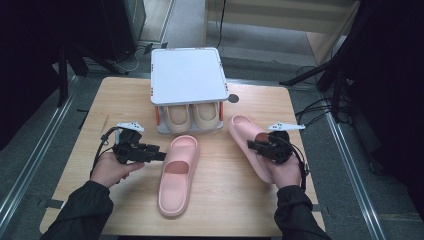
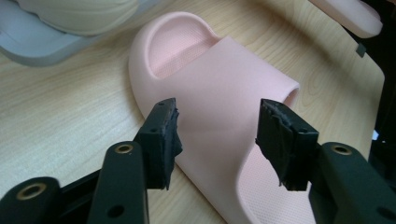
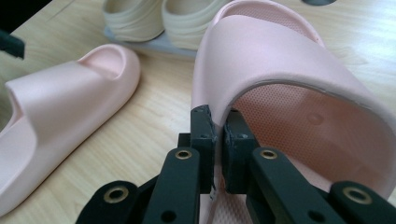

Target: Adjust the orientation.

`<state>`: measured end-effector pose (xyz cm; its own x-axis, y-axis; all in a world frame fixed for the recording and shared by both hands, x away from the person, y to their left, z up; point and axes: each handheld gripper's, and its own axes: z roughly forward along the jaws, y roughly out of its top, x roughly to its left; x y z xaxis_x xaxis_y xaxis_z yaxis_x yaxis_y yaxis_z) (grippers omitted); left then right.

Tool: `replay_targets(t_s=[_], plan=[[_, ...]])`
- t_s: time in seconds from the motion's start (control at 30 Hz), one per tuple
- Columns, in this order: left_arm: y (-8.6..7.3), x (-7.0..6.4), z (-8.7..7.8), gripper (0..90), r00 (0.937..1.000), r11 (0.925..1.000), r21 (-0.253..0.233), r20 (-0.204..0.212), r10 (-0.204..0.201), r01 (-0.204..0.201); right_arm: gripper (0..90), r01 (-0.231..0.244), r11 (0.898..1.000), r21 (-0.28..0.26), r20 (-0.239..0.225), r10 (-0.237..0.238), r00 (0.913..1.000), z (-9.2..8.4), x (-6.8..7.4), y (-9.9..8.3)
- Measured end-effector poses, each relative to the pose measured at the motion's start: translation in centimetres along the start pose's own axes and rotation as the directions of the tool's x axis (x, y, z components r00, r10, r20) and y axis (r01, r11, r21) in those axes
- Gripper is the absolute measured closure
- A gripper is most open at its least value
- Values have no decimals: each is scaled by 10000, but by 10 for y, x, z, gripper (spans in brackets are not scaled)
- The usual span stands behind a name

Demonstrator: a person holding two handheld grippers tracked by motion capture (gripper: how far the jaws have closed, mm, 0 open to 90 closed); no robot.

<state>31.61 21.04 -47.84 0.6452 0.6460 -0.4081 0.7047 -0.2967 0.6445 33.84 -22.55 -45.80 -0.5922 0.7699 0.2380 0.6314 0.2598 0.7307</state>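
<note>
Nearest the person, on the light wooden table [image 1: 225,200], the left gripper [image 1: 159,156] hangs with its jaws spread wide just beside the strap of a pink slide sandal [image 1: 177,175] lying flat, while the right gripper [image 1: 251,145] is clamped on the strap edge of the second pink slide sandal [image 1: 247,142], which is tilted. Farther back stands a small grey shoe rack [image 1: 186,75] holding a pair of beige slippers [image 1: 192,117] on its lower shelf. Beyond the table lie grey floor [image 1: 260,40], dark stands and cables.
</note>
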Motion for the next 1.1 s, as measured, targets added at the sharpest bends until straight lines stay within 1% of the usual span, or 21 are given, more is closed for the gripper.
replay_targets(t_s=[0.07, 0.23, 0.3, 0.5, 0.6, 0.67, 0.77, 0.83, 0.9, 1.0, 1.07, 1.1], plan=[[1, 0, 0, 497, 10000, 10000, -29, -13, 89, -89, 859, 66, 9999, 88, -69, -65, 10000, 1, 6, -3], [2, -1, 3, 498, 9999, 9999, 39, -68, 119, -119, 858, 329, 9988, 354, -268, -319, 9991, 9, 22, -12], [2, -1, 3, 498, 9999, 9999, 57, -29, 133, -133, 858, 404, 9979, 508, -366, -385, 9986, 13, 29, -15], [2, 0, 3, 492, 9999, 9999, 94, -40, 108, -107, 857, 904, 9900, 1084, -613, -841, 9946, 28, 47, -22], [2, 0, 3, 492, 9999, 9998, 96, -33, 146, -146, 857, 1120, 9866, 1188, -643, -1050, 9924, 34, 53, -24], [2, 0, 4, 492, 9998, 9997, 154, -12, 210, -209, 856, 1149, 9857, 1237, -598, -1081, 9923, 37, 56, -25], [2, 0, 5, 492, 9998, 9996, 195, 14, 198, -199, 854, 1231, 9828, 1373, -561, -1164, 9916, 41, 61, -28], [2, 0, 5, 487, 9998, 9995, 242, 36, 191, -192, 852, 1386, 9792, 1480, -500, -1325, 9899, 44, 64, -29], [2, 0, 6, 485, 9998, 9995, 255, 28, 184, -185, 849, 1596, 9751, 1538, -535, -1531, 9868, 46, 67, -29], [2, 0, 6, 482, 9998, 9995, 269, 32, 192, -192, 838, 1661, 9717, 1680, -465, -1605, 9859, 50, 73, -31], [2, 0, 6, 483, 9998, 9994, 282, 26, 220, -221, 829, 1756, 9694, 1713, -542, -1687, 9842, 53, 75, -32], [2, 0, 7, 482, 9998, 9994, 275, 32, 217, -218, 824, 1728, 9690, 1764, -519, -1661, 9847, 54, 77, -32]])
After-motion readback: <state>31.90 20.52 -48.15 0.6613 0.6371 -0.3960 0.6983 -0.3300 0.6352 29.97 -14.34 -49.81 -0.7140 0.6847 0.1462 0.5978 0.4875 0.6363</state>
